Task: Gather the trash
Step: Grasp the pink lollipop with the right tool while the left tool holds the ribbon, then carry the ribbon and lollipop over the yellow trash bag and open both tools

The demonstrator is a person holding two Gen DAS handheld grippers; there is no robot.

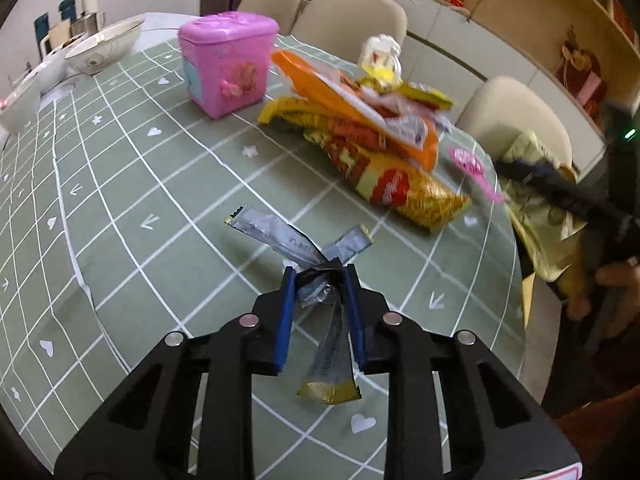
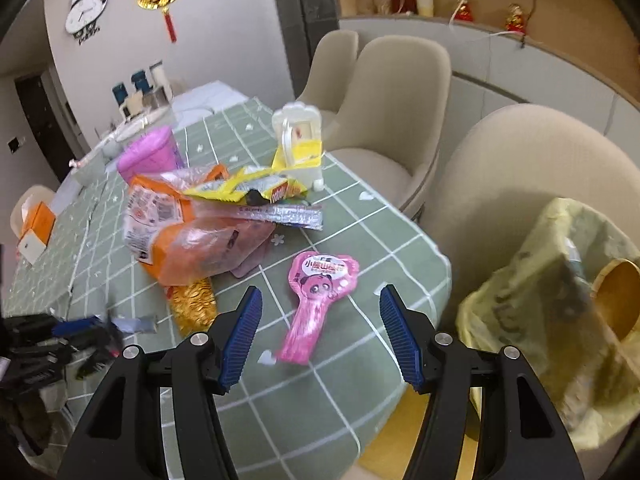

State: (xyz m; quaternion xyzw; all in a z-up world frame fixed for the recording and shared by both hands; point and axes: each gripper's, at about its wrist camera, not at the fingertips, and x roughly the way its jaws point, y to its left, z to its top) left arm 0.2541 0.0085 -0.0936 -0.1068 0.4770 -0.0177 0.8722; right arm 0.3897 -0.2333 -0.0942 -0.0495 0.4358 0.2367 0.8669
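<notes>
A bundle of crumpled silver foil sachets point(image 1: 320, 276) is pinched between the narrowed blue pads of the left gripper point(image 1: 320, 280). The right gripper point(image 2: 320, 300) is held wide apart, a flat pink panda-printed plastic pouch point(image 2: 316, 300) lying between its fingertips on the green checked tablecloth point(image 2: 280, 400). Beyond both, a heap of orange and yellow snack wrappers point(image 1: 360, 120) is piled.

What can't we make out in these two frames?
- Right claw, left wrist view: motion-blurred at the right edge; open or shut unreadable there.
- Left claw, right wrist view: blurred, cut by the left edge.
- Silver wrappers, left wrist view: print too small; the blue pads hide their middle.
- Bin bag, right wrist view: blurred; contents hidden by its folds.
- Snack pile: lower wrappers covered by the orange bag.
</notes>
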